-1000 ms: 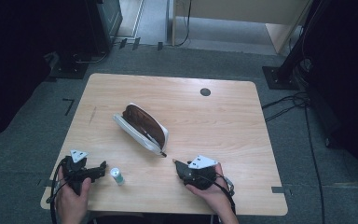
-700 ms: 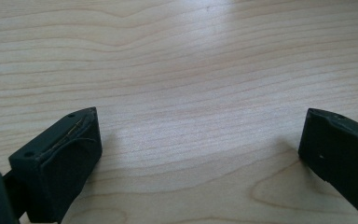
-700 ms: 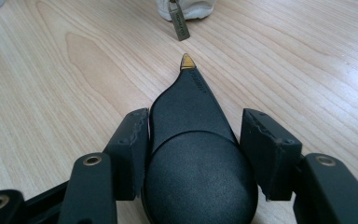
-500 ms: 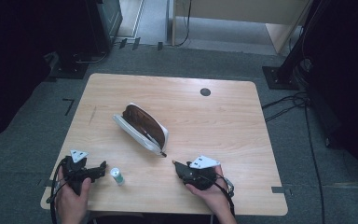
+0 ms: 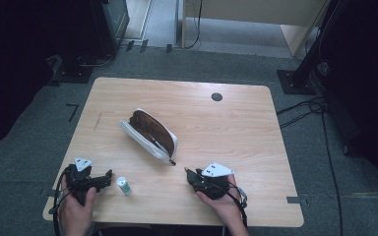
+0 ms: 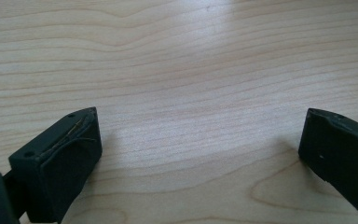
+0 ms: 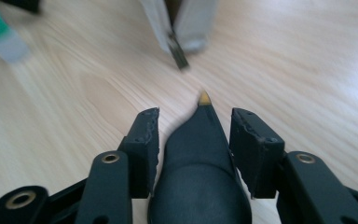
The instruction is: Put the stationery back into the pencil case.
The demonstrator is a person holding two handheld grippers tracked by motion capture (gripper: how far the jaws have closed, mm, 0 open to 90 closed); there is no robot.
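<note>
1 black gold-tipped pen (image 7: 200, 154) btwn right gripper (image 7: 196, 128) jaws, just closing in, small gaps left; left gripper (image 6: 200, 149) wide open, empty; 1 grey zip pouch (image 5: 150, 133), 1 small white tube (image 5: 123, 186).

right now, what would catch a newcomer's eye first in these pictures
The open pencil case, white outside and dark brown inside, lies slantwise at the middle of the wooden table. Near the front edge, the right gripper has a black pen with a gold tip between its jaws, which have just been closing. A small white and green tube stands beside the left gripper, whose jaws are wide apart.
</note>
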